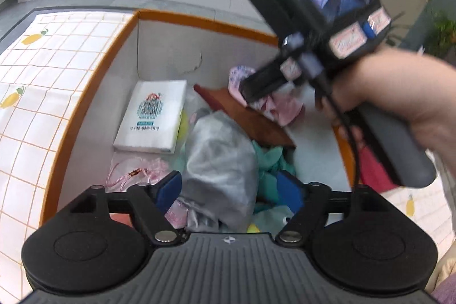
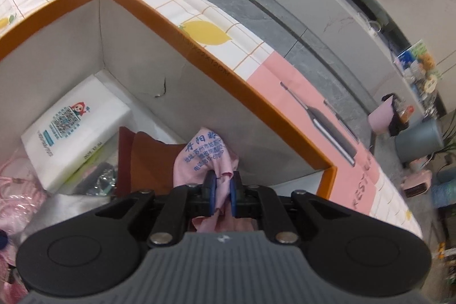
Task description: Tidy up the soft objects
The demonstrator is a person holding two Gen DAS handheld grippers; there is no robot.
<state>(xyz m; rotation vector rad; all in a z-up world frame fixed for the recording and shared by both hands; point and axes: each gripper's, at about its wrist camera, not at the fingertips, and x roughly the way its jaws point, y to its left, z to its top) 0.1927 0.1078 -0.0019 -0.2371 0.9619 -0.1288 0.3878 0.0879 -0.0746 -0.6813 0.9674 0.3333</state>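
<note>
Pinching pink cloth (image 2: 212,155) between right gripper (image 2: 223,191) pads, inside box (image 2: 199,47)

the left gripper (image 1: 229,191) points down with its blue-padded fingers (image 1: 168,190) spread wide apart, nothing between them. the right gripper (image 2: 223,191) has its pads (image 2: 210,193) pressed close together, pinching pink fabric. in the left wrist view, a bare right hand (image 1: 399,93) wraps the right gripper's handle, tilted steeply downward.
</note>
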